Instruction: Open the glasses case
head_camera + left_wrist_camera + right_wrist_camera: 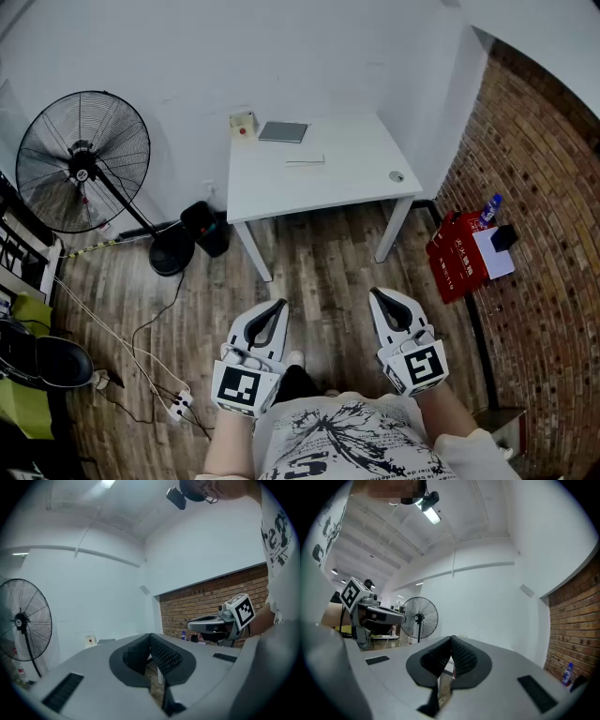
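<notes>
Both pairs of jaws are closed on nothing. The left gripper [280, 304] and right gripper [376, 294] are held level, side by side at the person's waist, above a wooden floor [319, 262]. The grey case [283, 132] lies well apart at 12 o'clock, at the far edge of a white table [347, 183], near a small box [243, 124]. A fan [84, 161] stands at 10 o'clock.

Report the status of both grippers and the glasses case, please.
Left gripper shut, empty; right gripper shut, empty. Both short of the white rectangular table. Glasses case maybe the flat white object there, untouched. No obstacle seen.
</notes>
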The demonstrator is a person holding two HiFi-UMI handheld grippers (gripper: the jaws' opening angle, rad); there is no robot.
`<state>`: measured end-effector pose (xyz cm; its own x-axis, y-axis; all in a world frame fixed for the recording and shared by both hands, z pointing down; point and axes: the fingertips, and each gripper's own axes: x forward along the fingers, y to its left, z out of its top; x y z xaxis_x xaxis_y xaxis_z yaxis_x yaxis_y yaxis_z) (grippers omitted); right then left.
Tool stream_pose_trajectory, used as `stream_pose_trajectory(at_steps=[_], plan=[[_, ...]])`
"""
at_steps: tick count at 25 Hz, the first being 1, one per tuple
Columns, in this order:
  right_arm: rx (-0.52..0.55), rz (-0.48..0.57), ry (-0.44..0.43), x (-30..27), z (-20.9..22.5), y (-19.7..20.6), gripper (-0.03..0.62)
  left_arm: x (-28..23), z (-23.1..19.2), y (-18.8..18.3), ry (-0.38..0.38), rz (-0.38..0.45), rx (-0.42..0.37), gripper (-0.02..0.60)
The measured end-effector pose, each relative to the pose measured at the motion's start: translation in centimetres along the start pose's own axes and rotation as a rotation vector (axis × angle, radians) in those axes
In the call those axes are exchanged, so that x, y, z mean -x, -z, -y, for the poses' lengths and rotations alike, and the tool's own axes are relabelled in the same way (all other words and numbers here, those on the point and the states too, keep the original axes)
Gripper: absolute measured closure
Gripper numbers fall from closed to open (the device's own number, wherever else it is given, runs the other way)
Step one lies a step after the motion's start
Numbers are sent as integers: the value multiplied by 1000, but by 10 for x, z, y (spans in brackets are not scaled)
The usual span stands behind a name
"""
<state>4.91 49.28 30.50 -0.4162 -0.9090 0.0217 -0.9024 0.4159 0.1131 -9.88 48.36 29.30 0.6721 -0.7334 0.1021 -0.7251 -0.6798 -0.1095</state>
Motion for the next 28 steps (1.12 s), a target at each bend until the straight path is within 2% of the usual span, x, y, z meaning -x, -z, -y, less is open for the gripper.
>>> stream_pose_trajectory(at_steps=[3, 7, 14, 15, 16, 17, 20, 25, 28], plan=[[-4, 0, 4, 0, 4, 1, 582, -5, -1, -8, -10, 44, 27, 568], [-9, -2, 5, 0, 9, 2, 582, -9, 1, -9, -12, 44, 29, 568], [-70, 28, 20, 1, 24, 6, 587, -21, 9, 5, 5, -27, 14, 568], [-64, 35, 22, -2, 27, 6, 447, -25, 9, 3, 3, -13, 22, 568], [-53, 36, 22, -6, 32, 6, 181, -29, 9, 0, -1, 10, 32, 568], [-43, 33, 28, -11, 37, 7, 102, -33, 8, -3, -4, 27, 41, 568], [-33, 11, 52, -23, 53, 9, 59, -43, 2, -5, -6, 33, 43, 568], [-69, -18, 60, -58, 68, 18, 60, -64, -24, 5, -6, -8, 30, 568], [-73, -32, 53, -89, 78, 27, 60, -89, -48, 6, -10, 20, 36, 568]])
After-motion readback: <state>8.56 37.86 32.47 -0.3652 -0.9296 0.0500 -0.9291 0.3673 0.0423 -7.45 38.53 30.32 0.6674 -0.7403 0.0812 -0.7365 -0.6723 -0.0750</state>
